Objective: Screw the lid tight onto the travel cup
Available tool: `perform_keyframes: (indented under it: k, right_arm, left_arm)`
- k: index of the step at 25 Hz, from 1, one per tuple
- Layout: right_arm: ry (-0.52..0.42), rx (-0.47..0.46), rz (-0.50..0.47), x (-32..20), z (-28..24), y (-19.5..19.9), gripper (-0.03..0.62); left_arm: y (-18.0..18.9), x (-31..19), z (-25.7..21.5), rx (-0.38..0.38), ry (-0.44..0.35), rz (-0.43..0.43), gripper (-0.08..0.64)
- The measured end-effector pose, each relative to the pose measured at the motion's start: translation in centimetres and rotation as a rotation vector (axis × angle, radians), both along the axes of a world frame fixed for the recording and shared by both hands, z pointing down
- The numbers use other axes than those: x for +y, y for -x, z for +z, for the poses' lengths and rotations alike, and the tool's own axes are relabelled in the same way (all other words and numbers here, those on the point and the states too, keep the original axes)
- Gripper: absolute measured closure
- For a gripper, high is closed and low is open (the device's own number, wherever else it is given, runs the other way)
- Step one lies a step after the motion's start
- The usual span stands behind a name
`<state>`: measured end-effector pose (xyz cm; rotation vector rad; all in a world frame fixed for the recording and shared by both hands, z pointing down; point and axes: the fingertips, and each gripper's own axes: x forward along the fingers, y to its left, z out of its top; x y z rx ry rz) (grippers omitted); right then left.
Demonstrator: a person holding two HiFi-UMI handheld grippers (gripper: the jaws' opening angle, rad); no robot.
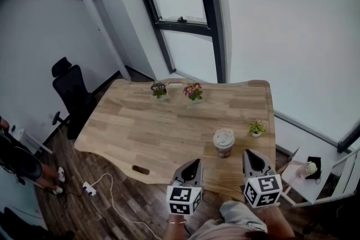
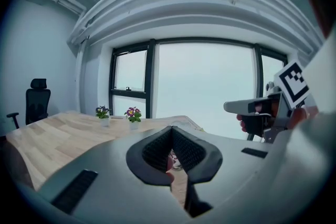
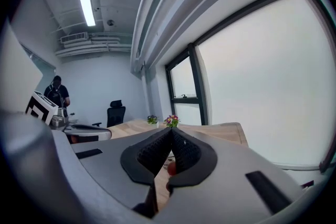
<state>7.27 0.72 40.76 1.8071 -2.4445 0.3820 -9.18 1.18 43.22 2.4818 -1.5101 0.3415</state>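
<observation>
— Where's the travel cup (image 1: 223,146)?
— Upright on the worktop (image 1: 152,126), towards its near right corner. The lid (image 1: 223,135) sits on top; whether it is screwed tight I can't tell.

— And the claws?
— The left claw (image 1: 194,163) and the right claw (image 1: 249,154) are both clenched, tips pressed together with nothing between them. They hover over the near edge, apart from the cup, which stands between them and a little beyond.

— What else is on that surface?
— A small green plant (image 1: 256,128) in a white pot, just right of the cup by the right edge. Two flowering pots (image 1: 159,90) stand side by side at the far edge. The top is pale wood with a dark slot (image 1: 140,170) near the front left.

— And the room?
— A tall dark-framed window (image 1: 183,22) behind the far edge, and pale walls. There's a black office chair (image 1: 70,93) at the left corner. A white cable (image 1: 109,199) runs across the dark wooden floor (image 1: 129,205). A small white side table (image 1: 298,177) stands on the right. Someone stands at the far left.
</observation>
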Motion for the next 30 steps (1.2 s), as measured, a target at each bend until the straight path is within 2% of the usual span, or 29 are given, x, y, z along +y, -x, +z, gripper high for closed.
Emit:
perform_keyframes:
  k: [13, 20, 30]
  right_arm:
    - [-0.085, 0.021, -0.053, 2.3, -2.9, 0.9, 0.592]
    - [-0.13, 0.066, -0.071, 2.6, -3.6, 1.1, 0.592]
    - [-0.129, 0.072, -0.153, 2.2, -4.6, 0.6, 0.592]
  left_arm:
    - [0.9, 3.2, -4.7, 0.01, -0.143, -0.06, 0.558]
    - [-0.3, 4.5, -6.1, 0.027, -0.173, -0.058, 0.558]
    - [-2.0, 4.0, -7.9, 0.024, -0.194, -0.109, 0.558]
